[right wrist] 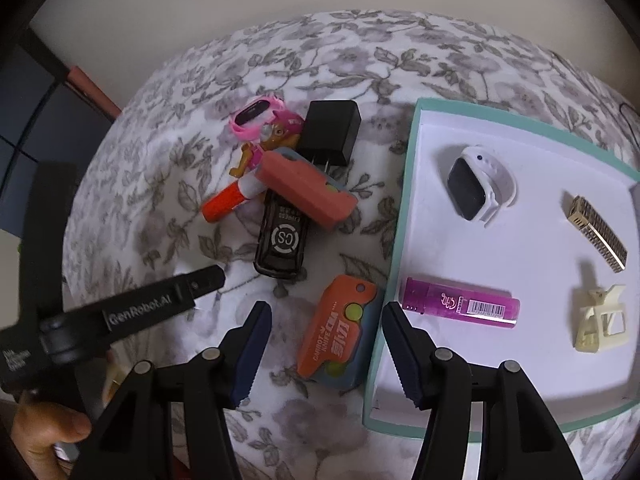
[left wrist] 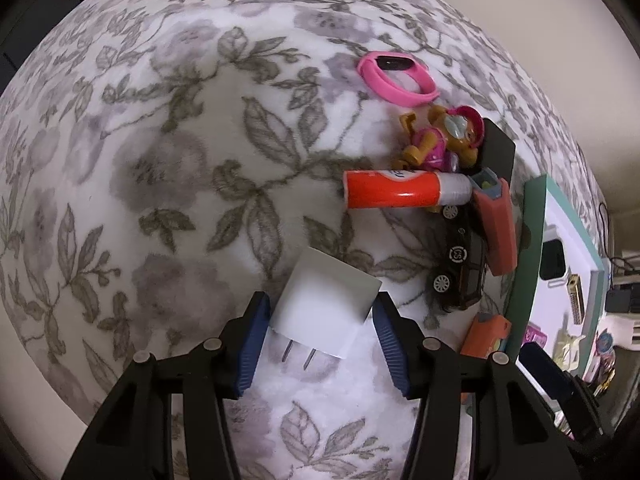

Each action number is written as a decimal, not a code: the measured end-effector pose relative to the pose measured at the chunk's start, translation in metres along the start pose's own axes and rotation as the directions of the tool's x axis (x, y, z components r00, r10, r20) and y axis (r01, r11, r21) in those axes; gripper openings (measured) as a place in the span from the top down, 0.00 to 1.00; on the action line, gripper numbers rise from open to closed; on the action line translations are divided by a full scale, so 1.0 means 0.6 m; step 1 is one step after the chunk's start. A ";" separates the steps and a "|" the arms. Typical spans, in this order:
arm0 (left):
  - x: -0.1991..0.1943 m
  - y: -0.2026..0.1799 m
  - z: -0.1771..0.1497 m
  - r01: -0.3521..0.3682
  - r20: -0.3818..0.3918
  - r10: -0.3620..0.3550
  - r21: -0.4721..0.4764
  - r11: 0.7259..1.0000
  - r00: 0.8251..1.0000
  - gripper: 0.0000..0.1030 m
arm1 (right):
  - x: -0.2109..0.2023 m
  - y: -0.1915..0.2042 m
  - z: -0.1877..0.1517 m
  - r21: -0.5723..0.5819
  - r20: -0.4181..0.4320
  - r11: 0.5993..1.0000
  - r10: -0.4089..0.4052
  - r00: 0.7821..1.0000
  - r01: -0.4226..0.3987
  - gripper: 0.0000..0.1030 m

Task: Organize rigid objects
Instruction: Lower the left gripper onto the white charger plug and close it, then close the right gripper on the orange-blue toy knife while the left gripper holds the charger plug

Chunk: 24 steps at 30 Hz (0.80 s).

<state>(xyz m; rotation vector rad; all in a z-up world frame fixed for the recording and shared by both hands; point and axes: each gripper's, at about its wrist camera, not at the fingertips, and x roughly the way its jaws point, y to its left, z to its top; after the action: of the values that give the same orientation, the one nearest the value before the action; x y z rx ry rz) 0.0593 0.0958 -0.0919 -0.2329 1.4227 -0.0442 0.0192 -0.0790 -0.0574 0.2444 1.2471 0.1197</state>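
Note:
My left gripper point(left wrist: 320, 344) is shut on a white plug adapter point(left wrist: 326, 308), its blue pads against both sides, prongs pointing toward the camera, just above the floral blanket. My right gripper point(right wrist: 326, 350) is open and empty, straddling an orange carrot-knife toy point(right wrist: 334, 328) that lies beside the teal tray point(right wrist: 390, 264). A pile of loose items sits beyond: a black toy car point(right wrist: 282, 240), a salmon case point(right wrist: 308, 186), an orange glue stick point(left wrist: 404, 189), a black adapter point(right wrist: 330, 132), a pup figure point(left wrist: 444, 140) and a pink band point(left wrist: 398, 76).
The tray holds a white smartwatch point(right wrist: 480, 184), a purple lighter point(right wrist: 460, 302), a gold harmonica point(right wrist: 598, 232) and a cream hair clip point(right wrist: 600, 320). The left gripper's black body point(right wrist: 120, 308) and a hand point(right wrist: 44, 432) show at the right wrist view's left.

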 end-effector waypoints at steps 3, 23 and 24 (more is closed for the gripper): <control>-0.006 0.018 0.003 0.013 -0.002 -0.013 -0.017 1.000 1.000 0.47 | 0.002 0.004 0.000 -0.013 -0.001 1.000 -0.019 1.000 0.019 0.41; -0.015 0.058 0.013 0.059 0.000 -0.060 -0.083 0.995 0.998 0.47 | 0.034 0.045 -0.010 -0.115 -0.046 0.987 -0.117 0.992 0.112 0.42; -0.015 0.060 0.012 0.061 0.000 -0.062 -0.085 0.994 0.998 0.47 | 0.035 0.048 -0.011 -0.125 -0.045 0.985 -0.128 0.991 0.121 0.42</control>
<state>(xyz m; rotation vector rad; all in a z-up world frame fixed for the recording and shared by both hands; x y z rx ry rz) 0.0613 0.1332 -0.0888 -0.3472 1.4216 -0.0343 0.0209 -0.0455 -0.0718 0.0575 1.2994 0.0944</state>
